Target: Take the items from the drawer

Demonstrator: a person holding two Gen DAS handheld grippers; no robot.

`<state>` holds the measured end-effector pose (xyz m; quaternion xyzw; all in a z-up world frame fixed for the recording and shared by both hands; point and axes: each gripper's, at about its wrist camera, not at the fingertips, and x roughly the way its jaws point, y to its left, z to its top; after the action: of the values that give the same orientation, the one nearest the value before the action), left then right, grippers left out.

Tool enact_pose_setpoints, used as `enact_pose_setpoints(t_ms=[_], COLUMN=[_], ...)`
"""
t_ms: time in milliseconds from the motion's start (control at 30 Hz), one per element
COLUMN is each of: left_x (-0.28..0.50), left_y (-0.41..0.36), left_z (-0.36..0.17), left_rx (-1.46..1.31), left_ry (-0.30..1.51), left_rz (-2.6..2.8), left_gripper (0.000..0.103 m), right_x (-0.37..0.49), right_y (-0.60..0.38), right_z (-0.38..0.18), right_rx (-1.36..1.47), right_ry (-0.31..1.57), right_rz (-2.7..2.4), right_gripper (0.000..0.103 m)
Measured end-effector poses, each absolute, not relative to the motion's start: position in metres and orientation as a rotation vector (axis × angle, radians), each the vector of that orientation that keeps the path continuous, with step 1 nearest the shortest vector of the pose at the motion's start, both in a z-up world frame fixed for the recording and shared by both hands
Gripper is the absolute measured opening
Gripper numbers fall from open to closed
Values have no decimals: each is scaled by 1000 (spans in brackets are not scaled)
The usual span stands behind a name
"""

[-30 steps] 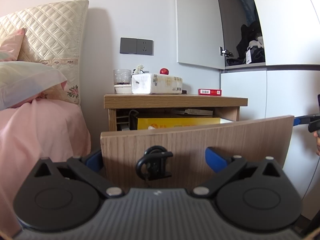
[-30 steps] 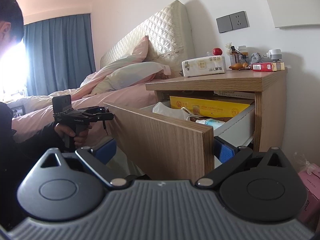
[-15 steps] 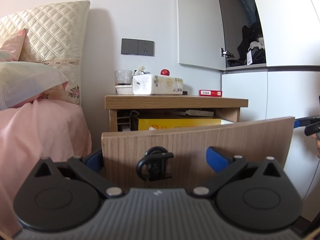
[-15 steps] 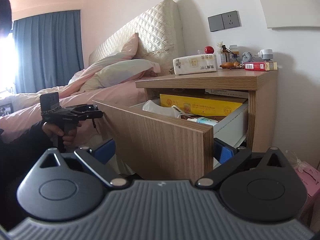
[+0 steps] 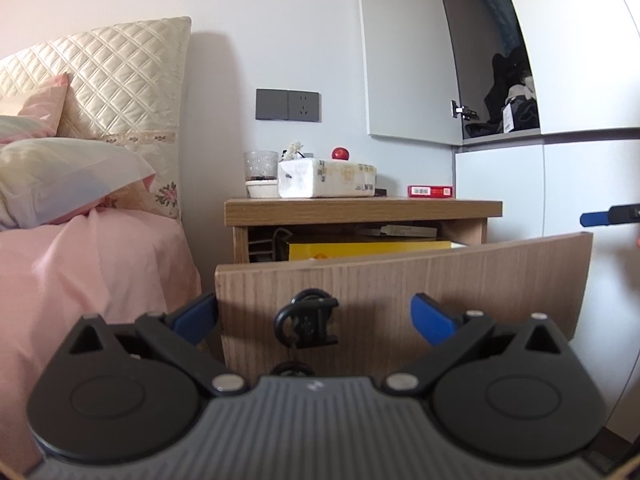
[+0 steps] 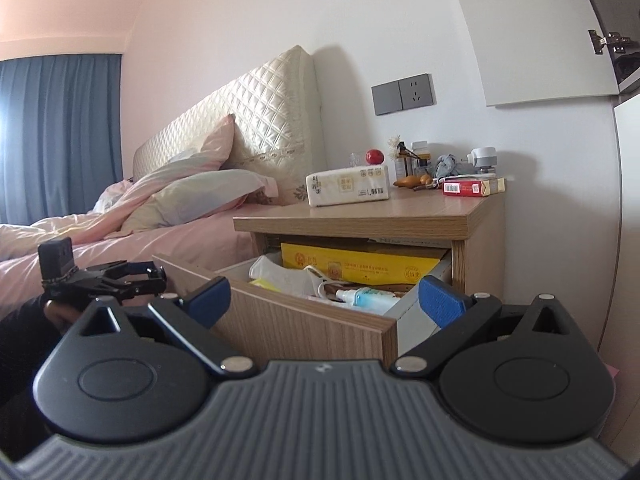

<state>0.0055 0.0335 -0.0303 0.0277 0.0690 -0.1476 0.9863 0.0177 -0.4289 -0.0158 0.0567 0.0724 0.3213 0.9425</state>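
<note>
Both grippers stand wide open, holding nothing. The left gripper [image 5: 314, 318] faces the drawer [image 5: 400, 292] front squarely, its black handle [image 5: 307, 322] between the blue fingers. The right gripper [image 6: 326, 300] sits at the drawer's corner. Just beyond it inside lie a spray bottle [image 6: 366, 297] and a white mask [image 6: 288, 276], with a yellow box [image 6: 360, 266] behind them. Farther up, a tissue pack [image 6: 347, 187] rests on the nightstand [image 6: 360, 222].
</note>
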Motion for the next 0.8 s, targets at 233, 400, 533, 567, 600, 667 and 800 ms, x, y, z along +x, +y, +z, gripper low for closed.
enact_pose_setpoints(t_ms=[233,400,533,567,600,667,800], left_x=[-10,-20,-26,-28,-30,-33,-38], left_y=[36,34,27,24,22,18,5], left_z=[-22,-16,-8,-6,-4,1,9], left_rx=[42,44,53,57,61,64,73], left_ry=[125,115,111,109,106,99,92], left_rz=[-266,-256,-246,-245,-244,-248,-265], left_gripper=[103,103,103,103,103,103,103], right_x=[12,4,-3,-4,-6,-11,-15], right_y=[-421,-407,-395,-392,-390,-383,-382], right_z=[0,8,14,15,17,20,21], right_rx=[139,120,102,97,93,93,133], right_ry=[101,85,73,70,67,62,68], right_rz=[591,557,533,527,521,498,447], right_gripper=[103,103,103,103,103,103,103])
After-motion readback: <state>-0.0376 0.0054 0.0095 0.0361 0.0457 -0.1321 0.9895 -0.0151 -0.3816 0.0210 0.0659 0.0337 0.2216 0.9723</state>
